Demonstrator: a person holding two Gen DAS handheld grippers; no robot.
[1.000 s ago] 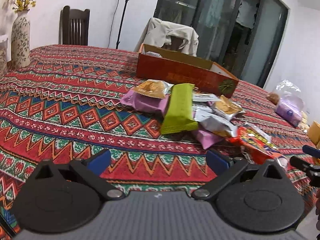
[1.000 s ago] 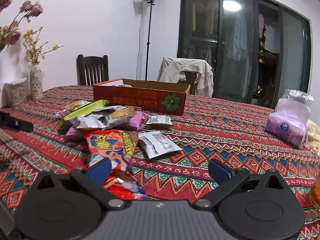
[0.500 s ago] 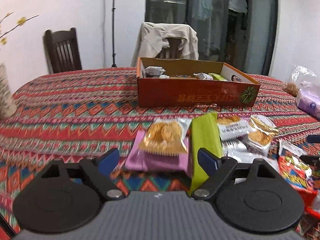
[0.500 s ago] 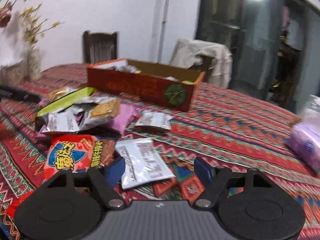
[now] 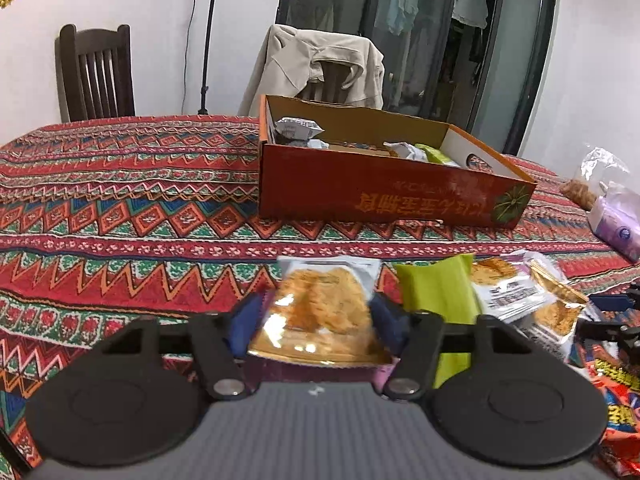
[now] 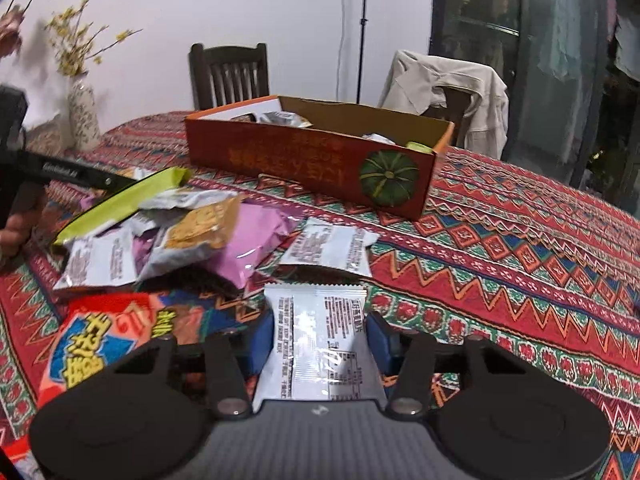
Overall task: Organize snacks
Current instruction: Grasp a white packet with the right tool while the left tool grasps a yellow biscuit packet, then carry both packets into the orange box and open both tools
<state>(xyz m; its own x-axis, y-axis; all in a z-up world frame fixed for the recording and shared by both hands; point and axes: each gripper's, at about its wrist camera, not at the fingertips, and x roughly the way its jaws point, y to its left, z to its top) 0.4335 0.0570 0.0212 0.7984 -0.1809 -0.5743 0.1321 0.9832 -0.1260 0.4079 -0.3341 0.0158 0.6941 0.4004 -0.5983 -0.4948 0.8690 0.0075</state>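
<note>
My left gripper (image 5: 316, 318) is closed around a golden cracker packet (image 5: 320, 312), its blue pads touching both sides, over a purple packet (image 5: 312, 372). My right gripper (image 6: 320, 340) is closed around a white silver packet (image 6: 318, 344) lying on the tablecloth. A red cardboard box (image 5: 384, 196) with several snacks inside stands beyond; it also shows in the right wrist view (image 6: 312, 160). A pile of loose snacks lies between: a green bar (image 6: 124, 200), a pink packet (image 6: 252, 240), a red bag (image 6: 108, 340).
A patterned tablecloth (image 5: 120, 208) covers the table. A vase with flowers (image 6: 82, 116) stands at the far left edge. A purple tissue pack (image 5: 618, 224) and a plastic bag (image 5: 596, 172) sit at the right. Chairs (image 5: 96, 72) stand behind the table.
Both grippers moved forward and down onto the pile and closed from wide open: the left onto the golden cracker packet, the right onto the white silver packet.
</note>
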